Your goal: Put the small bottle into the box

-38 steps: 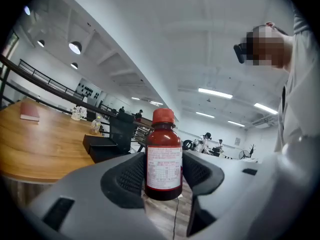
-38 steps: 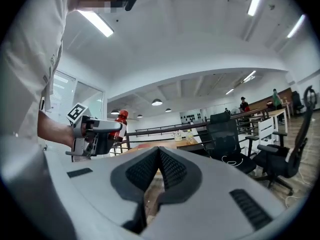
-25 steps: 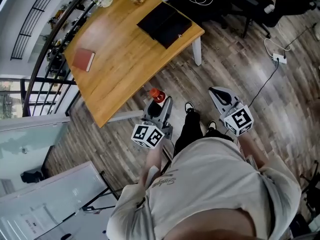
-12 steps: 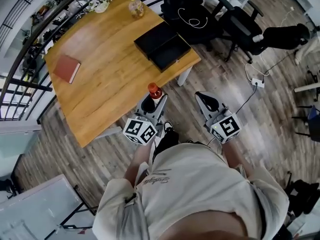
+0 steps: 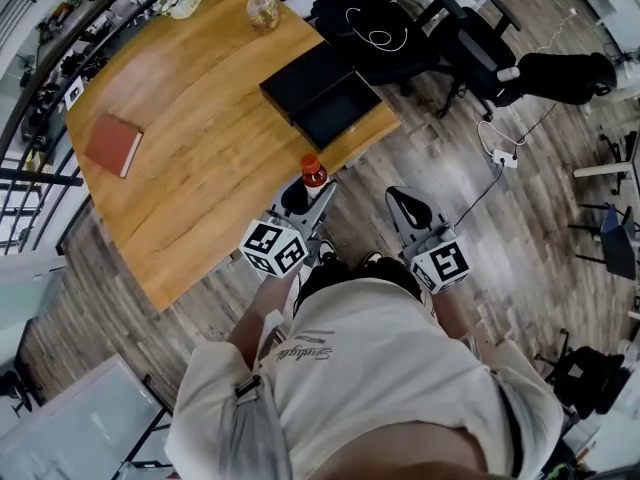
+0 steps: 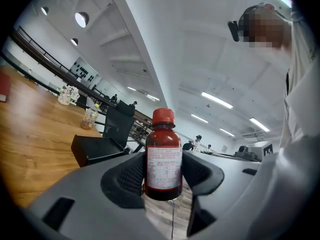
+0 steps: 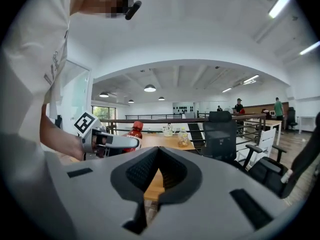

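Observation:
My left gripper point(image 5: 308, 190) is shut on a small dark-red bottle point(image 5: 313, 173) with a red cap, held upright just off the near edge of the wooden table point(image 5: 190, 148). In the left gripper view the bottle point(image 6: 163, 156) stands between the two pads, white label facing me. The open black box point(image 5: 322, 96) lies on the table's right end, beyond the bottle; the left gripper view has it point(image 6: 97, 148) at left. My right gripper point(image 5: 402, 206) hangs over the floor to the right, jaws together and empty. From the right gripper view I see the bottle point(image 7: 133, 133) in the left gripper point(image 7: 112, 142).
A red book point(image 5: 112, 145) lies on the table's left part. A clear bottle point(image 5: 262, 8) and small items stand at the far edge. Black office chairs point(image 5: 390, 28) stand behind the table. A power strip and cable point(image 5: 500, 153) lie on the wood floor at right.
The person has stepped toward the table. The left gripper with the bottle has come up to the table's near edge, close to the black box. The right gripper moved along beside it.

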Tool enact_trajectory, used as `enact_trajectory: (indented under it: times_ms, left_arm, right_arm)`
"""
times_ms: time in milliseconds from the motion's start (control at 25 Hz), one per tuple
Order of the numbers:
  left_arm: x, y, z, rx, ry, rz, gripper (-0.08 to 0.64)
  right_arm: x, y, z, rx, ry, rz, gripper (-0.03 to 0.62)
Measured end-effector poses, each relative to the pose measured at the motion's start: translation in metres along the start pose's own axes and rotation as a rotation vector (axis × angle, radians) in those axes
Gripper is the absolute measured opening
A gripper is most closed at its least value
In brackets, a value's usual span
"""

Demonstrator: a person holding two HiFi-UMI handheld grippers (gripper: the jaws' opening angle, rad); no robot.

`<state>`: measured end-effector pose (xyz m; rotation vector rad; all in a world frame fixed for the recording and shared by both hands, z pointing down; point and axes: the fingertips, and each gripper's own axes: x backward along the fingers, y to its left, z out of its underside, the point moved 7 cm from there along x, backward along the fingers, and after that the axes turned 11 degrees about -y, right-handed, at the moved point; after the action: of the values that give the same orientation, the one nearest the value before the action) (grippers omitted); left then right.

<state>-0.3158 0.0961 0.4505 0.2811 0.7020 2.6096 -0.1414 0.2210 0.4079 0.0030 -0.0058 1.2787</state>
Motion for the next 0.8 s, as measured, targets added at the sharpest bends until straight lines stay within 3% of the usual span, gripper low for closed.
enact_trajectory:
  times_ms: [360,800]
  left_arm:
    - [-0.047,0.016,-0.008,-0.035,0.011,-0.027,0.225]
    - [-0.137,0.014,-0.035,-0.121,-0.008,-0.185,0.225]
  right_arm:
    - [-0.021,-0.054,0.011,-0.075,-0.039,0.010,-0.005]
    - [-0.081,-0.184,0.006,-0.098,-0.118,-0.148,-0.005]
